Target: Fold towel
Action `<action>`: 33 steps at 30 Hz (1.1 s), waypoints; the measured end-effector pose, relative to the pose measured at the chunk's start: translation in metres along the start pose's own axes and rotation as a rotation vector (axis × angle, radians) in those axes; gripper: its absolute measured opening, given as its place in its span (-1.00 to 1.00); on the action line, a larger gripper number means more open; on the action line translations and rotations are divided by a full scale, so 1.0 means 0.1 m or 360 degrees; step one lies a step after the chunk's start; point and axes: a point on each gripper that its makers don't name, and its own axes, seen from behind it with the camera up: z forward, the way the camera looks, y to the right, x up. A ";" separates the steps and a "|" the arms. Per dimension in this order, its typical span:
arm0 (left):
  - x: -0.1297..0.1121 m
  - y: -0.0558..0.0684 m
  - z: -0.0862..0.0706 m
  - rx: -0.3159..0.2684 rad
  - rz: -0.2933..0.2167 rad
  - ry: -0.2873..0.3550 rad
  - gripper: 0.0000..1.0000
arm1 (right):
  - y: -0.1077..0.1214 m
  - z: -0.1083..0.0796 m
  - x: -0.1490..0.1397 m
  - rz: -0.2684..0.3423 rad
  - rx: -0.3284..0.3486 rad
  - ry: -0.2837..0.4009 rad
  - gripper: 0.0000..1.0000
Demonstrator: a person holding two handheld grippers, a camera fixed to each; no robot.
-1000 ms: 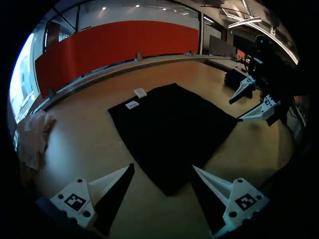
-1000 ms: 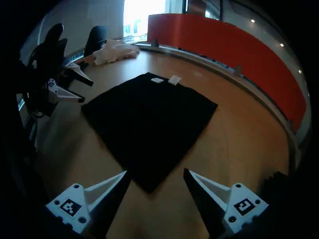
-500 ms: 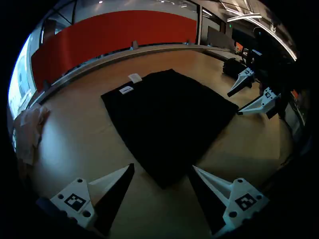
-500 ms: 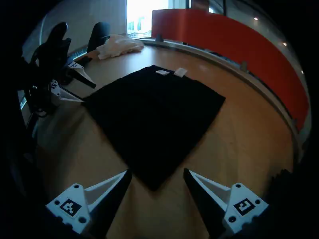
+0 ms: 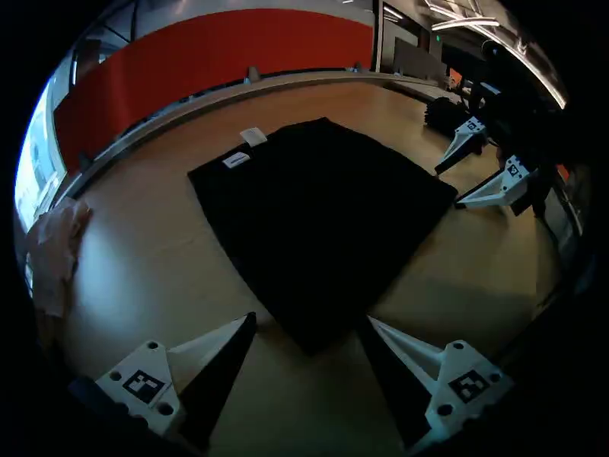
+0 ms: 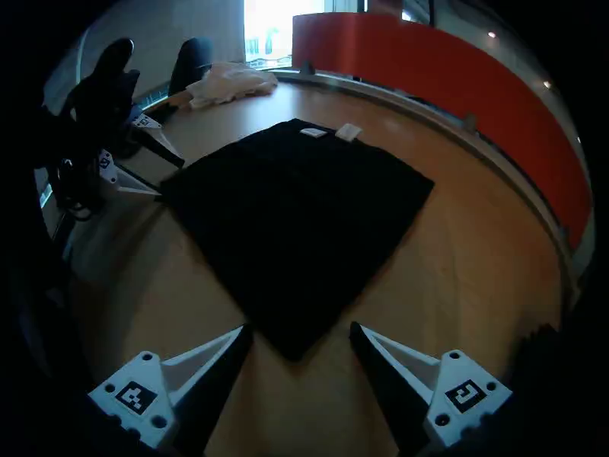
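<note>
**A:** Towel status?
**B:** Black towel (image 5: 320, 221) lies flat, centre frame, on the wooden table (image 5: 152, 251). It looks soft, light and limp. It'll sag, so I'd pinch corners, not mid-edges.
**A:** Grippers?
**B:** My left gripper (image 5: 308, 318) and right gripper (image 6: 298, 327) are both spread wide and empty. Each is held low, with a towel corner at lower centre between its fingers.

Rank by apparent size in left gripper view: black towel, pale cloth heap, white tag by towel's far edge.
1. black towel, clearly largest.
2. pale cloth heap, at the fisheye edge.
3. white tag, smallest, but farthest, so true size unsure.
</note>
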 end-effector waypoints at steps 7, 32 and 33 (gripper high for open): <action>-0.01 0.00 0.00 0.0000 0.0004 -0.0024 0.93 | -0.01 -0.01 -0.01 0.0012 0.0008 0.0001 0.89; -0.01 0.18 0.04 -0.0021 0.0024 -0.0079 -0.15 | -0.12 -0.02 0.00 -0.0040 0.0052 -0.0029 -0.46; 0.00 0.18 0.03 -0.0016 0.0019 -0.0081 -0.34 | -0.13 -0.02 0.00 -0.0046 0.0055 -0.0030 -0.54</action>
